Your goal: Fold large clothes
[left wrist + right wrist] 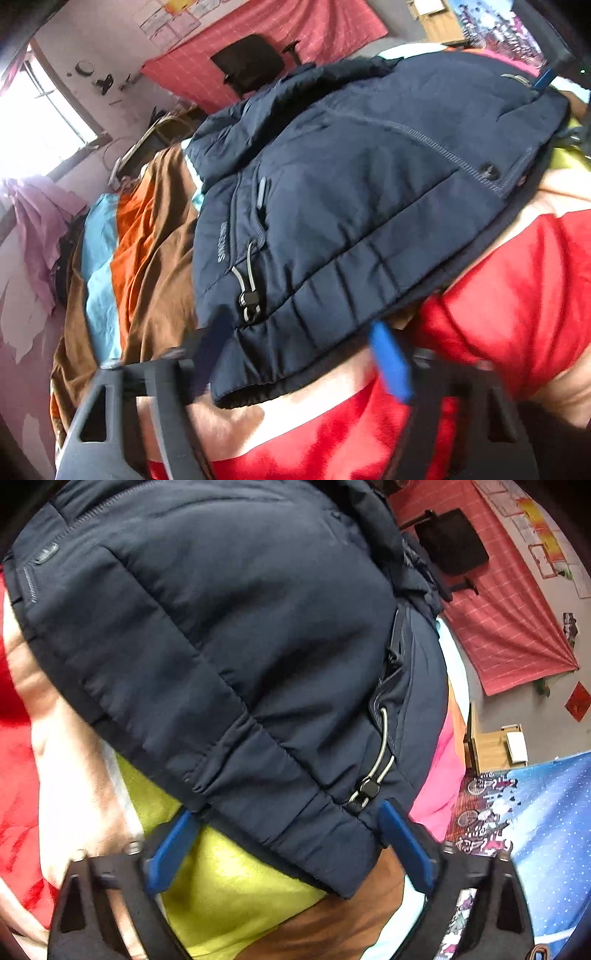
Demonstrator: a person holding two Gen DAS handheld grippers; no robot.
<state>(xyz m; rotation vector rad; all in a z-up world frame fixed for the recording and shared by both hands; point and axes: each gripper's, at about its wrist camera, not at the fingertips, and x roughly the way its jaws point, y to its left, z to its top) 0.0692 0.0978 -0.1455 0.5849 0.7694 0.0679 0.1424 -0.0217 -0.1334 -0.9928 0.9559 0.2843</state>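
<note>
A folded navy padded jacket (351, 192) lies on a pile of bright bedding; it fills the right wrist view too (221, 646). Its hem, with a grey drawcord and toggle (249, 295), faces both cameras. My left gripper (299, 354) is open, blue pads either side of the hem edge, the jacket's corner lying between them. My right gripper (288, 845) is open too, its blue pads (406, 849) straddling the hem near the toggle (365, 788). The far right of the left wrist view shows the right gripper's blue finger (543, 79) at the jacket's other end.
Red cloth (517, 295), brown and orange cloth (155, 240) and light blue cloth (98, 266) lie under and beside the jacket. Yellow-green fabric (221, 886) and a blue patterned sheet (546, 830) are near my right gripper. A black chair (251, 62) stands by a red wall hanging.
</note>
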